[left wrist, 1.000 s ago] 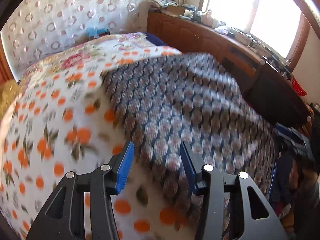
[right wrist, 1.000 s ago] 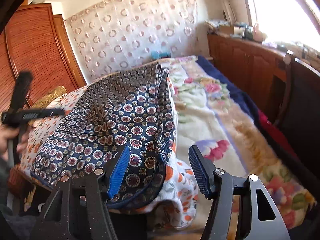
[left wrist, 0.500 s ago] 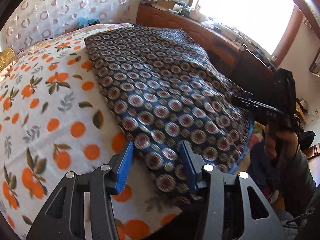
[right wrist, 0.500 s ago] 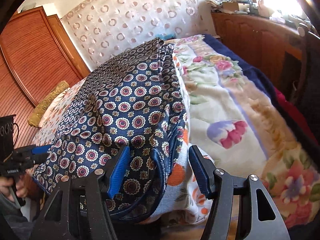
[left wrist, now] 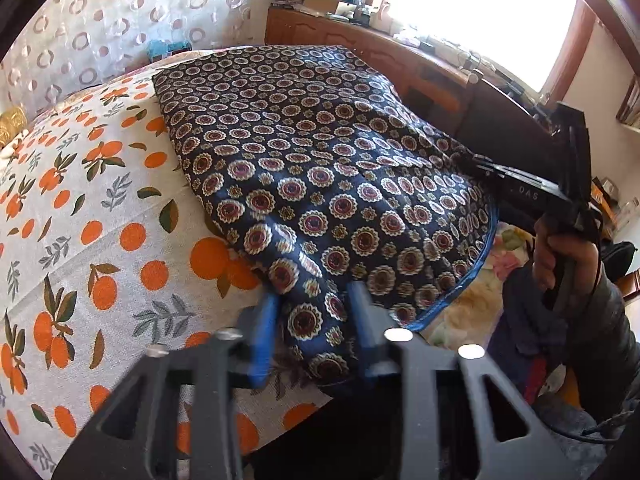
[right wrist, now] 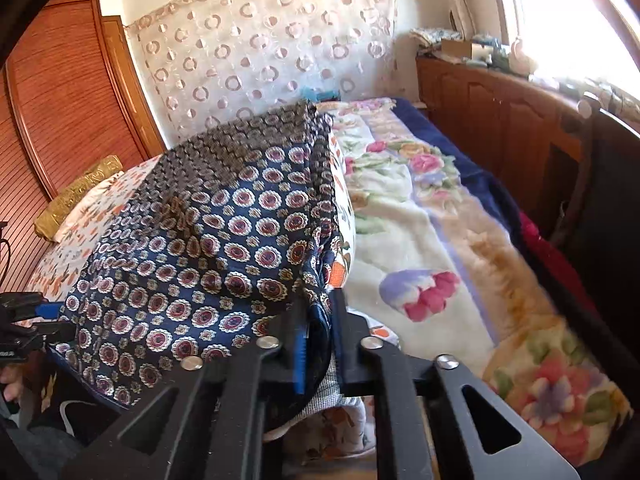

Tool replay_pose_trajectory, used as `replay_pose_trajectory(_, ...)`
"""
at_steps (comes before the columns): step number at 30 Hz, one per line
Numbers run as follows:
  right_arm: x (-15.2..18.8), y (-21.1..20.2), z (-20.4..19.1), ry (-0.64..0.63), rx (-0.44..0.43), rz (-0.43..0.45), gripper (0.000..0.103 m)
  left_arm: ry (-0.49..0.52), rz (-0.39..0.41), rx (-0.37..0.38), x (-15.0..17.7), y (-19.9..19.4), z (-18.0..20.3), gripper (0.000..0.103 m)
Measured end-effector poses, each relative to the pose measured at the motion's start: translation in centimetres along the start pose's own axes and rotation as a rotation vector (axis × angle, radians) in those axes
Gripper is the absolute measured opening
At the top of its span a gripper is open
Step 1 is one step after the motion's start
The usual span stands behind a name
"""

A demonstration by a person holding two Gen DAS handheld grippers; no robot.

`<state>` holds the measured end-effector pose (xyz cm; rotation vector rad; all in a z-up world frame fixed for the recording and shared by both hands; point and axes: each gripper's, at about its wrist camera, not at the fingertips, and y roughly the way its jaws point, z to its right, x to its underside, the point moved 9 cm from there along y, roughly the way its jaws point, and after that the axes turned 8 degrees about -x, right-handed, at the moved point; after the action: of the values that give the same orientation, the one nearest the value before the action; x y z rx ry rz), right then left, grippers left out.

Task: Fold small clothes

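Navy medallion-print cloth (left wrist: pixel 320 168) stretches away across the bed; both grippers have just been closing, left gripper (left wrist: pixel 312 320) and right gripper (right wrist: pixel 318 332) each pinching 1 near corner.

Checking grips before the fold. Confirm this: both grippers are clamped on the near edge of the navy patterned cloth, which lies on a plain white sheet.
One thing is wrong: the sheet is not plain but white with an orange fruit print, as the left wrist view shows. The rest stands: the left gripper and right gripper, jaws just closed, pinch the near edge of the navy patterned cloth.
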<state>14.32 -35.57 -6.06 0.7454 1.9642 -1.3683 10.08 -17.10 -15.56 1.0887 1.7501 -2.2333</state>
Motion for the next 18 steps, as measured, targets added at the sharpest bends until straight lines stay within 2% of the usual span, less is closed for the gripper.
replay_pose_trajectory(3,0.1,-0.5,-0.6,-0.029,0.011,0.011,0.006,0.027,0.008,-0.007,-0.2,-0.1,0.2,0.009)
replay_pose_trajectory(5,0.2,-0.7,-0.8,-0.052,0.018,0.012,0.006,0.033,0.028,0.002,-0.6,-0.4,0.3,0.006)
replay_pose_trajectory(10,-0.3,-1.3,-1.2,-0.082,0.017,0.045,0.006,0.019,0.086,0.047,-2.2,-2.3,0.5,0.005)
replay_pose_trajectory(13,-1.0,-1.2,-1.6,-0.084,-0.022,0.051,0.004,0.011,0.124,0.077,-4.2,-3.7,0.4,0.004)
replay_pose_trajectory(18,-4.4,-1.5,-2.3,-0.099,-0.069,0.080,0.003,-0.014,0.198,0.103,-8.8,-5.8,-0.4,0.004)
